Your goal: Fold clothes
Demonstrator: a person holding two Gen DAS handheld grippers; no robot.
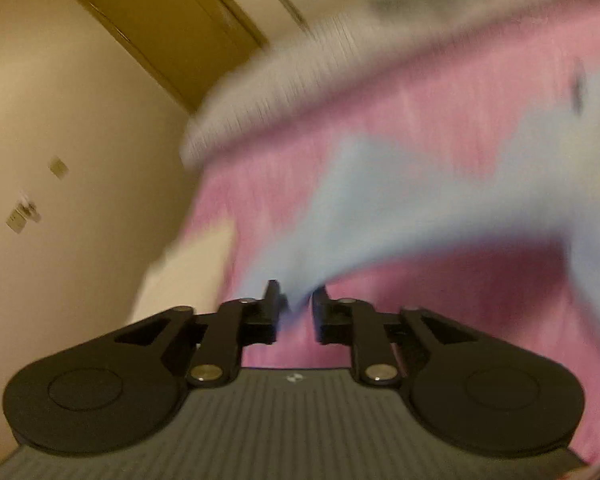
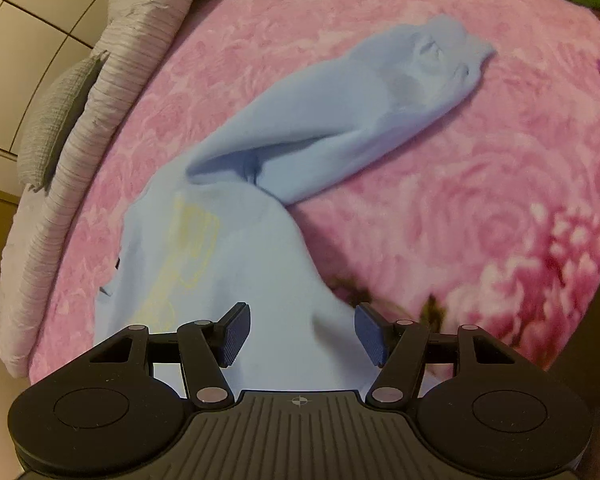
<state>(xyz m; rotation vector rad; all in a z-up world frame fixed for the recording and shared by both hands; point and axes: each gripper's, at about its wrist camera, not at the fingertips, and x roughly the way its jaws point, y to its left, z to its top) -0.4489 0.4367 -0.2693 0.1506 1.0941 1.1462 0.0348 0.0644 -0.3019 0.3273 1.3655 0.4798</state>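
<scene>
Left wrist view blurred, light blue garment [image 1: 380,208] seen between left gripper [image 1: 296,304] fingers, clamping not discernible, right gripper [image 2: 302,334] fingers held wide apart above garment, nothing pinched.

Light blue sweatshirt [image 2: 236,248], soft and plain, with a faint yellow print on the body; lies crumpled on pink, rose-patterned bedding. One sleeve [image 2: 340,120] folded on itself, stretching diagonally away from the body, cuff end lying flat on the pink. In the blurred left wrist view, a fold of the same blue cloth [image 1: 380,208] raised, narrowing downward
</scene>
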